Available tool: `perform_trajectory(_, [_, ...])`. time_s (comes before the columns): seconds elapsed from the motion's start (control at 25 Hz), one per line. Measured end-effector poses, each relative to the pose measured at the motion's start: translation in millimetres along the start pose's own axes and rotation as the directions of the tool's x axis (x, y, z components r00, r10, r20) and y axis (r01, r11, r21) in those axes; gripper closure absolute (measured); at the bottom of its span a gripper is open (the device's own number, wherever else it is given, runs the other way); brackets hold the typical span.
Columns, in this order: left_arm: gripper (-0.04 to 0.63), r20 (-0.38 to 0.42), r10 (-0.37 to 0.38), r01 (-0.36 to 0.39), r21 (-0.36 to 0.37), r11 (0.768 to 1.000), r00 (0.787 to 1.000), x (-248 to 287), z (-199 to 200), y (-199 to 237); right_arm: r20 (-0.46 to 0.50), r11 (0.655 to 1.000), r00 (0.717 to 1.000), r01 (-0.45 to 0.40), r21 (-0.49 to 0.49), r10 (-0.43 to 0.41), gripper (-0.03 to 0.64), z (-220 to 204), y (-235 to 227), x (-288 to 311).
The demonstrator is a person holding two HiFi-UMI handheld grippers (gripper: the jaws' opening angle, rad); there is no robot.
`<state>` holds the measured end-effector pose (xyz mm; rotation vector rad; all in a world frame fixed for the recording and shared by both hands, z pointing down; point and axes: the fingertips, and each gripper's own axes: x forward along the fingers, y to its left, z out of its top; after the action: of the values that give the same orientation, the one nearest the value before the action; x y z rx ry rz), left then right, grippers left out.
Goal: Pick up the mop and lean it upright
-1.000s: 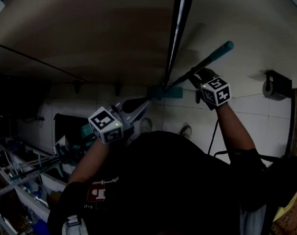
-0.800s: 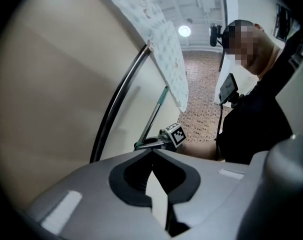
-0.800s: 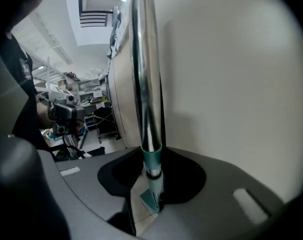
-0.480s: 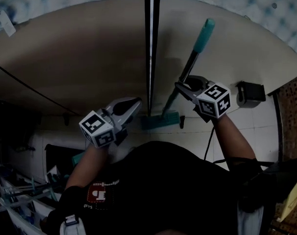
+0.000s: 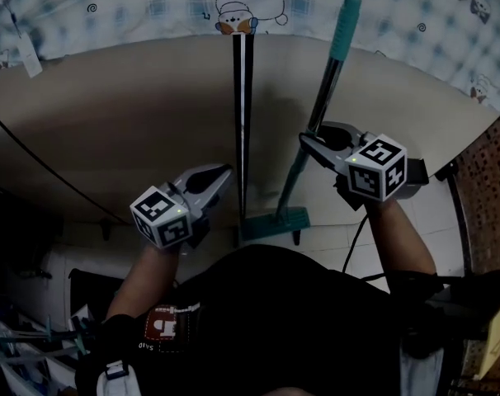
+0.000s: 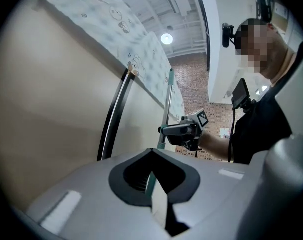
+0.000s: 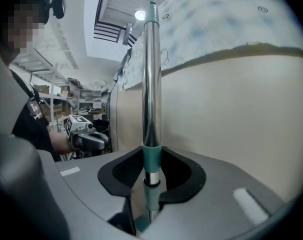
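The mop stands nearly upright against the beige wall [image 5: 134, 130]. Its teal grip [image 5: 346, 21] is at the top and its teal head [image 5: 275, 223] at the bottom. My right gripper [image 5: 313, 144] is shut on the mop's silver pole [image 7: 151, 84] about halfway up; in the right gripper view the pole runs straight up out of the jaws [image 7: 152, 156]. My left gripper [image 5: 223, 174] hovers left of the mop, clear of it. Its jaw tips meet with nothing held [image 6: 151, 153]. The right gripper [image 6: 184, 130] on the pole also shows in the left gripper view.
A dark upright strip [image 5: 242, 122] runs down the wall just left of the mop. Blue patterned cloth [image 5: 151, 7] with cartoon prints hangs above the wall. A black holder [image 5: 438, 172] is fixed at the right. Shelving [image 7: 61, 99] stands in the background.
The mop has swung from a slant to nearly upright, with the right gripper still on its pole. The left gripper, close to the pole before, now stands apart from it.
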<state>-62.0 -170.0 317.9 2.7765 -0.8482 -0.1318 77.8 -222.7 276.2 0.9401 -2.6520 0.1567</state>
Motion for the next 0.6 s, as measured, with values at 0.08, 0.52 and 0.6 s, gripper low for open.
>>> perform_trajectory(0.08, [0.595, 0.002, -0.005, 0.005, 0.005, 1.0, 1.0, 2.5, 2.8, -1.0, 0.021, 1.0, 1.0, 0.02, -0.003, -0.02, 0.491, 15.1, -5.3, -10.2])
perform_trajectory(0.52, [0.595, 0.026, -0.007, 0.006, 0.019, 1.0, 1.0, 7.4, 16.1, -2.5, 0.062, 1.0, 0.998, 0.02, -0.021, -0.018, 0.489, 56.7, -1.7, -30.0])
perform_trajectory(0.6, [0.595, 0.025, -0.001, 0.001, 0.017, 1.0, 1.0, 6.8, 16.8, -1.0, 0.058, 1.0, 0.998, 0.015, -0.025, -0.013, 0.489, 56.7, 0.4, -28.3])
